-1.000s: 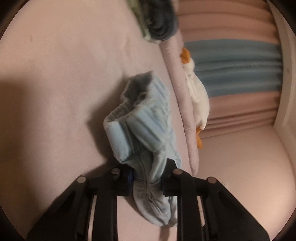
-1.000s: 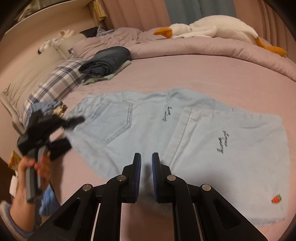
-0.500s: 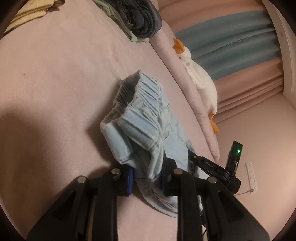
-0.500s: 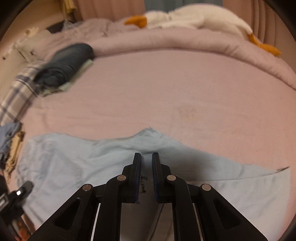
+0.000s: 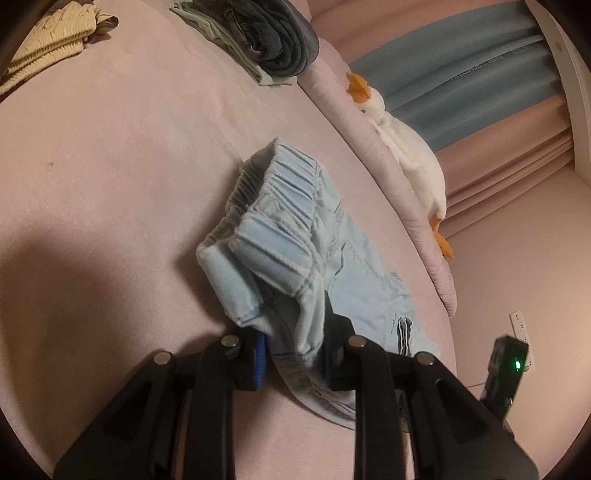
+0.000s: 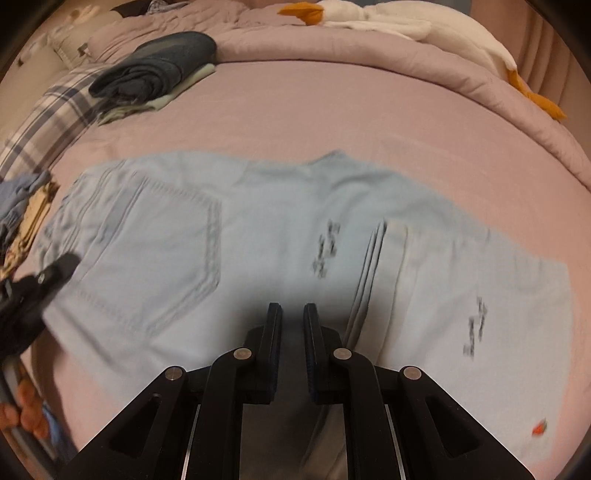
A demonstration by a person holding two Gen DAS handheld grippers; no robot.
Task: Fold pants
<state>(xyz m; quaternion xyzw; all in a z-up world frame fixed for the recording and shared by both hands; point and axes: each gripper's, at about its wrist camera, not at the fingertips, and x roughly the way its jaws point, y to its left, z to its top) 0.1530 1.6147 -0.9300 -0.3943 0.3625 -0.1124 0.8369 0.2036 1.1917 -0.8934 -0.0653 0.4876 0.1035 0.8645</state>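
Note:
Light-blue denim pants (image 6: 258,236) lie flat on the pink bed sheet (image 6: 332,110), back pocket to the left and the leg end doubled over on the right. My left gripper (image 5: 293,350) is shut on the bunched elastic waistband (image 5: 273,221), which it holds lifted off the sheet; it also appears at the left edge of the right wrist view as the left gripper (image 6: 37,280), held by a hand (image 6: 22,410). My right gripper (image 6: 293,314) hovers over the middle of the pants, shut, with nothing between its pads. In the left wrist view the right gripper (image 5: 506,369) shows only its back, a green light on it.
A stack of folded dark jeans (image 6: 155,66) on a pale green garment sits at the back left, beside a plaid pillow (image 6: 48,122). A plush goose (image 6: 388,26) lies on the rolled pink duvet (image 6: 369,62) along the far side. A beige knit garment (image 5: 44,44) lies far left.
The left gripper has rolled while keeping hold of the waistband. The right gripper swung out over the bare sheet and came back over the pants, and it has entered the left wrist view.

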